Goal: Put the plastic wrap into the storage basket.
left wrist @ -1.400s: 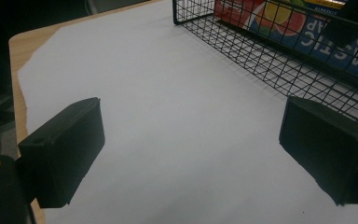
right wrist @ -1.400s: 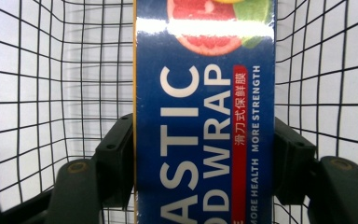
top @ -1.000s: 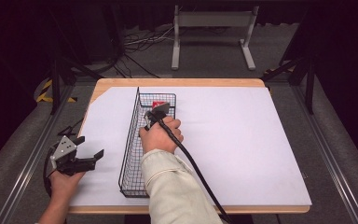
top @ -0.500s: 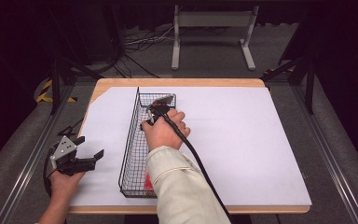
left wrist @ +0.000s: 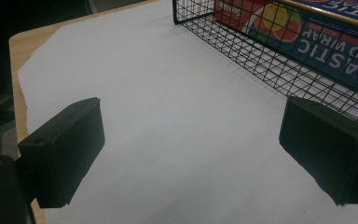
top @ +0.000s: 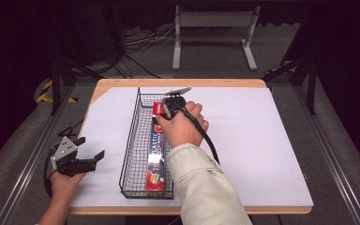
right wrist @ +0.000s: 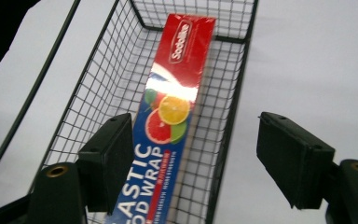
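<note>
A long red and blue plastic wrap box [top: 154,154] lies flat along the bottom of a black wire basket [top: 130,140] on the white table cover. My right gripper [top: 169,107] hovers over the basket's far end. Its jaws have just been opening and stand open above the box [right wrist: 182,70] without touching it. The right gripper [right wrist: 196,158] straddles the basket's right wall [right wrist: 233,107]. My left gripper [top: 92,146] rests open at the table's near left, with nothing between its jaws [left wrist: 191,144]. The basket [left wrist: 261,60] and the box [left wrist: 307,28] lie ahead of it.
A white sheet [top: 262,140] covers the wooden table [top: 122,84]. A black cable [top: 206,136] trails from the right gripper over the wrist. A metal stand [top: 213,33] and dark floor lie beyond the far edge.
The right hand has risen and shifted right off the box, which now lies uncovered along the basket. The left hand has stayed where it was.
</note>
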The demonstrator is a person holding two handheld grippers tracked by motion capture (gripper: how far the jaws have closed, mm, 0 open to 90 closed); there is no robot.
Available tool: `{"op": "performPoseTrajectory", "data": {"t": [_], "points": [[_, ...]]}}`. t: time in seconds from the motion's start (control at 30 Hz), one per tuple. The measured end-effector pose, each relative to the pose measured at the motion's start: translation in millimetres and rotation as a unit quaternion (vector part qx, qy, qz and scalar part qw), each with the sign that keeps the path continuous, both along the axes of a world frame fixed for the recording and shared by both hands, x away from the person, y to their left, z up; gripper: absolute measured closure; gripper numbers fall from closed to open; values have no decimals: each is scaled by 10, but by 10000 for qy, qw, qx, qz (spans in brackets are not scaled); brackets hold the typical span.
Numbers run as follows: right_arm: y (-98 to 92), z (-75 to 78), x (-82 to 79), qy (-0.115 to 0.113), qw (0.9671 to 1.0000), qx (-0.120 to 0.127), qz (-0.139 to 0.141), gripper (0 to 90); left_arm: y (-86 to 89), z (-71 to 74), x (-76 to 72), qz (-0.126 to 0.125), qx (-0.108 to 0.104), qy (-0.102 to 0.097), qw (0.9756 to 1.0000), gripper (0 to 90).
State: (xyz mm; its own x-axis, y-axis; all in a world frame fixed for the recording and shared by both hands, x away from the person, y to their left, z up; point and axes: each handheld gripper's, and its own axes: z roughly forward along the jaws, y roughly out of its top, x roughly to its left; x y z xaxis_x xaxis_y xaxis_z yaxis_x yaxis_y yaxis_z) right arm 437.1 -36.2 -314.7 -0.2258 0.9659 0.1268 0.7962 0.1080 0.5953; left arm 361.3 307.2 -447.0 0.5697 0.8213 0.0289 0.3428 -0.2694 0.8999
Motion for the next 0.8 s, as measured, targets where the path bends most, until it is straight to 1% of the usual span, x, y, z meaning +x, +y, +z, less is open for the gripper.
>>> {"op": "performPoseTrajectory", "data": {"t": [0.1,0.13,0.17,0.2,0.23,0.33,0.4,0.43,0.47,0.53,0.63,0.67,0.77,0.8], "points": [[-116,22,-18,-158,9998,59,68,279,-1,0,0,-3,14,4,10000,74],[-154,27,-25,-217,9996,77,135,280,-1,0,0,-2,9,2,10000,73],[-154,27,-25,-217,9996,77,135,280,-1,0,0,-2,9,2,10000,73],[-190,30,-34,-272,9995,72,143,280,-1,0,0,2,10,1,10000,73],[-252,31,-45,-347,9992,80,176,280,-1,0,1,0,11,1,10000,73],[-386,17,-81,-416,9989,147,154,280,-4,-1,-2,-9,-2,1,10000,74],[-463,6,-104,-487,9985,123,196,281,-4,0,-4,-16,-1,-2,10000,73],[-463,6,-104,-487,9985,123,196,281,-4,0,-4,-16,-1,-2,10000,73],[-559,0,-133,-581,9979,172,232,281,-1,0,-2,-23,15,-7,10000,73],[-596,-1,-142,-603,9977,189,236,282,-2,0,-4,-24,0,-3,10000,73],[-777,-4,-177,-750,9967,239,220,283,-2,0,-3,-23,12,-8,10000,73],[-817,-3,-184,-760,9965,252,233,283,-3,1,-3,-24,15,-7,10000,73],[-978,-9,-219,-977,9941,256,389,283,-5,0,-1,-28,23,1,10000,73],[-1019,-15,-229,-1003,9935,272,460,281,-5,0,-2,-26,26,-1,10000,73]]}}
